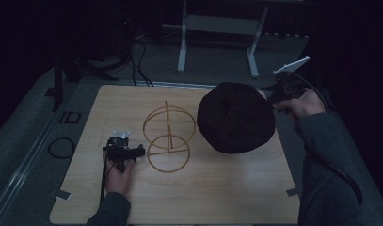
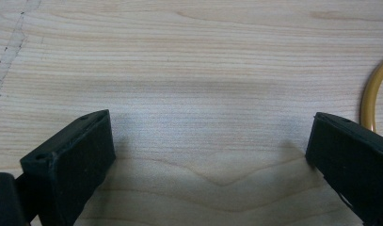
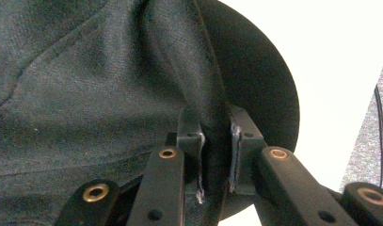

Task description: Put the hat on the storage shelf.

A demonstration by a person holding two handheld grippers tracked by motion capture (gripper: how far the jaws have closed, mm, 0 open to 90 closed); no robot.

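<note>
A black cloth cap [image 1: 236,117] hangs over the right half of the wooden table [image 1: 203,193], lifted at its far right edge. My right gripper [image 1: 279,91] is shut on the cap; in the right gripper view the cap's dark fabric [image 3: 85,84] is pinched between the fingers [image 3: 189,132]. A yellow wire stand [image 1: 169,133] of two hoops and an upright rod sits mid-table, left of the cap. My left gripper [image 1: 138,151] rests low on the table just left of the stand, open, with bare wood between its fingers [image 2: 81,155] and a hoop arc [image 2: 372,94] at the right.
The table stands on grey floor. A white metal frame [image 1: 217,42] stands behind it, with dark cables [image 1: 137,56] at the back left. A black cable loop [image 1: 61,147] lies on the floor left of the table.
</note>
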